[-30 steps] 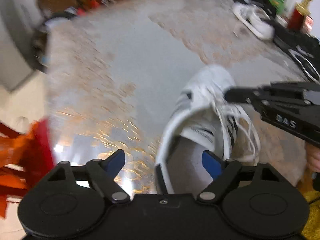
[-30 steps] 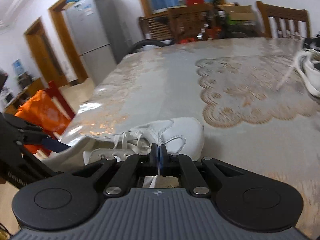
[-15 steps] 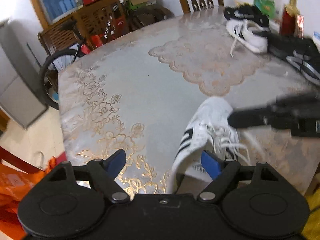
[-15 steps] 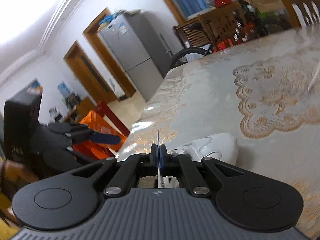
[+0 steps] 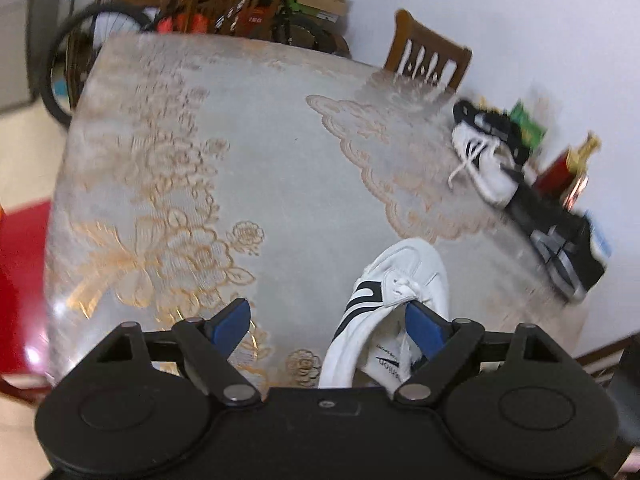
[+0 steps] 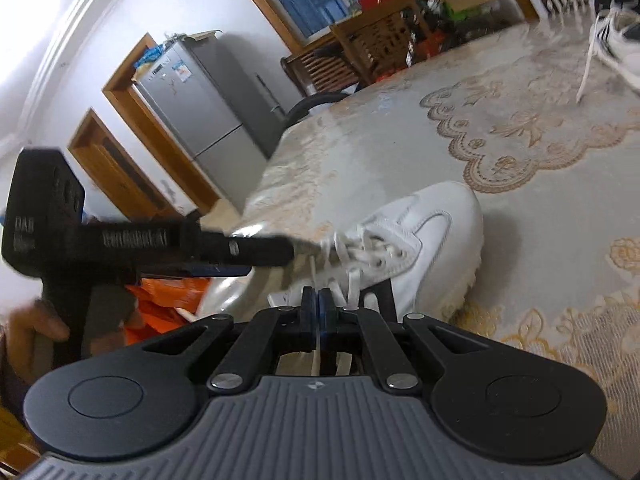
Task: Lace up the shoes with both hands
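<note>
Both views have swung since a second ago: the left wrist view, then tight over the shoe's collar, now takes in most of the table, and the left gripper has just been opening a little wider. Nothing sits pinched between its blue pads; the white shoe's collar edge lies just inside the right pad, whether touching I cannot tell.

Right gripper is clamped fully together on a strand of white lace, which runs down between the pads towards the camera. Just ahead of its tips: the shoe's eyelet rows, with laces crossing loosely. Left gripper reaches in from the left side of this view, its tip at the upper eyelets, blurred.

Progress, as a judgement: lacing is partway. Lower eyelets near the toe look threaded and crossed; the upper section stands slack and open, the tongue exposed. Left to do: pull the slack through, finish the top eyelets, tie off. One lace end is secured; the left gripper has none.

Farther off, well beyond the tips: a second white shoe with a trailing lace, a dark shoe beside it, then a wooden chair at the far edge of the table.
</note>
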The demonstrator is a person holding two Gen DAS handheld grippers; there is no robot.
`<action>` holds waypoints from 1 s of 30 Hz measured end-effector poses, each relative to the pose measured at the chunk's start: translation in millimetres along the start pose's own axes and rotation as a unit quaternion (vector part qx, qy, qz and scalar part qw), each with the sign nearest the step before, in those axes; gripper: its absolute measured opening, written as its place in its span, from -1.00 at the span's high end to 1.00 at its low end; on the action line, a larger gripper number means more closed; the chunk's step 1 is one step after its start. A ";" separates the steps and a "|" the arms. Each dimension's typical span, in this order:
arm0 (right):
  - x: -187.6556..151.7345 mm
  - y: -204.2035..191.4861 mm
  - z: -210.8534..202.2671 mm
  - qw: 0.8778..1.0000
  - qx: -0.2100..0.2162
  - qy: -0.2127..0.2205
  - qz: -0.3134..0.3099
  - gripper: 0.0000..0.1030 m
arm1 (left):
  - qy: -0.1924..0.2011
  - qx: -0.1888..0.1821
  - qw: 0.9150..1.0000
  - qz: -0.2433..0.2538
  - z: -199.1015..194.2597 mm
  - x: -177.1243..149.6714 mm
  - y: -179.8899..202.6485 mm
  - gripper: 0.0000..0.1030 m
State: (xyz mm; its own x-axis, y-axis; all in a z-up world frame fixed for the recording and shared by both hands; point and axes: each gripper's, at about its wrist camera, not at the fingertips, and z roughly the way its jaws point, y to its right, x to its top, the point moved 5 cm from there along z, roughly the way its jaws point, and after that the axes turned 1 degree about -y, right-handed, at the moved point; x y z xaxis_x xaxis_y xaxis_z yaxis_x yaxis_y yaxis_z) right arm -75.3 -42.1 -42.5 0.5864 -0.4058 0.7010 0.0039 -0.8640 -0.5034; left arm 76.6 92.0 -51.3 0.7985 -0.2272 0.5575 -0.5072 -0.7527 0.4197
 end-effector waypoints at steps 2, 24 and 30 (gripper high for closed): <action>-4.1 0.2 -4.2 1.000 -0.013 0.012 -0.005 0.99 | 0.005 -0.012 1.000 -0.027 -0.5 0.3 -6.4 -0.63; 17.3 -15.3 5.4 0.997 -0.058 0.040 -0.036 0.99 | 0.000 -0.043 0.994 -0.104 -8.2 -9.3 -23.3 -0.67; 12.5 -21.1 -7.4 0.998 -0.052 0.041 -0.025 0.99 | 0.003 -0.043 0.995 -0.086 -9.2 0.5 -22.6 -0.67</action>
State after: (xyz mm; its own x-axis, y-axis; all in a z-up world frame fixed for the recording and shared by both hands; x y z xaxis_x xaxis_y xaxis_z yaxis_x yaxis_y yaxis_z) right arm -74.1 -31.2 -19.4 0.5200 -0.3813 0.7643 -0.0554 -0.9080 -0.4153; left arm 85.4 114.6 -53.9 0.8738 -0.0966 0.4765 -0.3899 -0.7248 0.5680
